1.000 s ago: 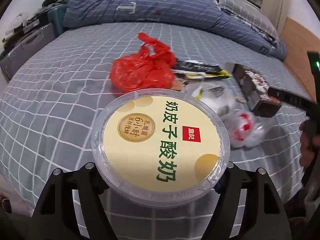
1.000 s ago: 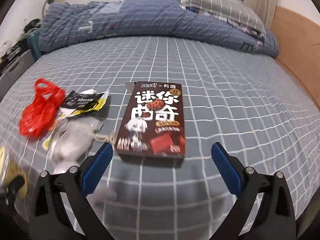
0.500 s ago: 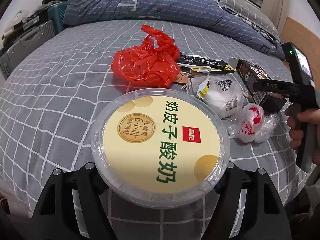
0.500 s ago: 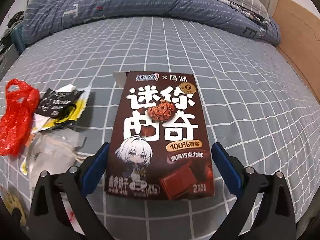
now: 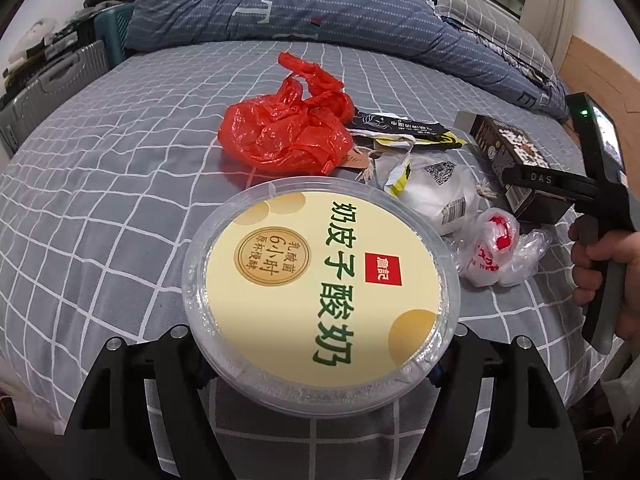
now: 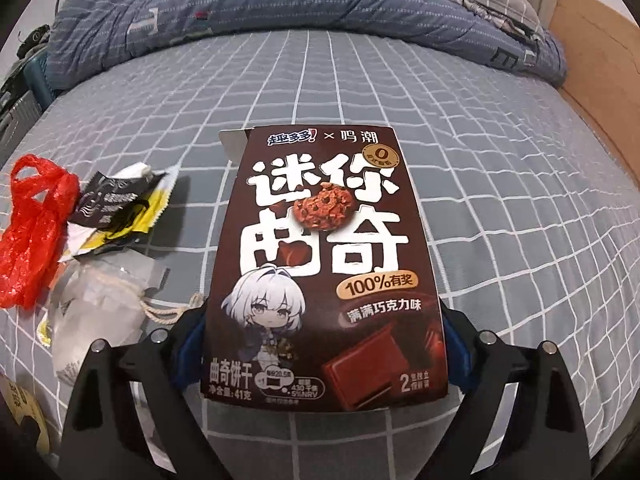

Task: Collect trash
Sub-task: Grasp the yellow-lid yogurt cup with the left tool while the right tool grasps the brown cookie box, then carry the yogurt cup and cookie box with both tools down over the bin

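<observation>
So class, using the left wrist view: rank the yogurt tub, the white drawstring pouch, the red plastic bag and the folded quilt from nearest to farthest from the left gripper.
1. Yogurt tub: clamped in the left gripper.
2. White drawstring pouch: just beyond the tub, to the right.
3. Red plastic bag: farther up the bed, centre.
4. Folded quilt: at the far end of the bed.

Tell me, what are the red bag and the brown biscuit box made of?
Crumpled red carrier bag: thin glossy plastic, judging by its sharp shiny creases. Flat brown biscuit box: probably printed card with a slight sheen, given its crisp edges and open end flap.
</observation>
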{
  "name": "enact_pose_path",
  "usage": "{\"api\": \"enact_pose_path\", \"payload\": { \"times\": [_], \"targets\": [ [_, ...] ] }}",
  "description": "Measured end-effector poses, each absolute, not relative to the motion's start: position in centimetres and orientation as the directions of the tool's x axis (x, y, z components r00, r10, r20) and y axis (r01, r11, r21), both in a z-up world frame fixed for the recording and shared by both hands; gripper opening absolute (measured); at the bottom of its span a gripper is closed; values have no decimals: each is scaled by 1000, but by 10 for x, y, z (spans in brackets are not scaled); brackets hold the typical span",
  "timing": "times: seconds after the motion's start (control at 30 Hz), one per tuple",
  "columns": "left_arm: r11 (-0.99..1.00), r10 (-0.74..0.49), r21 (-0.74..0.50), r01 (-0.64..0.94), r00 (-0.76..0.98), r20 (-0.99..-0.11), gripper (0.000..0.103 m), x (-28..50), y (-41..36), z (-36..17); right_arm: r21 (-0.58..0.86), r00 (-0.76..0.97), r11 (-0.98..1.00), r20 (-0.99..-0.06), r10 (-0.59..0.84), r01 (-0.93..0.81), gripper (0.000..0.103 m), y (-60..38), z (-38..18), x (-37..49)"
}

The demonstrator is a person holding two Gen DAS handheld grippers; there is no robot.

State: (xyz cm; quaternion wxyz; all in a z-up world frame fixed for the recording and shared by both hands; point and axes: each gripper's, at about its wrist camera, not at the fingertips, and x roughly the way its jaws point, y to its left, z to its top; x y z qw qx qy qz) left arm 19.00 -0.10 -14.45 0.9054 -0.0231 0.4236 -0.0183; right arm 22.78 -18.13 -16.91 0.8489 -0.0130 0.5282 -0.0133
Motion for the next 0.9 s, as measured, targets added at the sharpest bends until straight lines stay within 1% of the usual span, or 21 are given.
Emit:
{"api": "enact_pose_path", "payload": {
  "times": [0.2, 0.33, 0.6, 0.9],
  "targets": [
    [998, -63, -67, 19, 646, -761, 72, 182, -10, -133, -41, 521, 999, -853, -33, -5, 87, -182, -161, 224],
    [996, -69, -83, 10, 656, -752, 72, 170, -16, -121, -30, 550, 999, -835, -18, -13, 87, -190, -138, 209],
    [997, -61, -76, 6, 668, -742, 72, 143, -23, -102, -21, 606, 999, -796, 1, -29, 87, -201, -93, 170],
    [997, -67, -77, 15, 676, -734, 72, 111, -28, -89, -19, 645, 998, -764, 19, -53, 87, -208, -60, 126]
  ]
}}
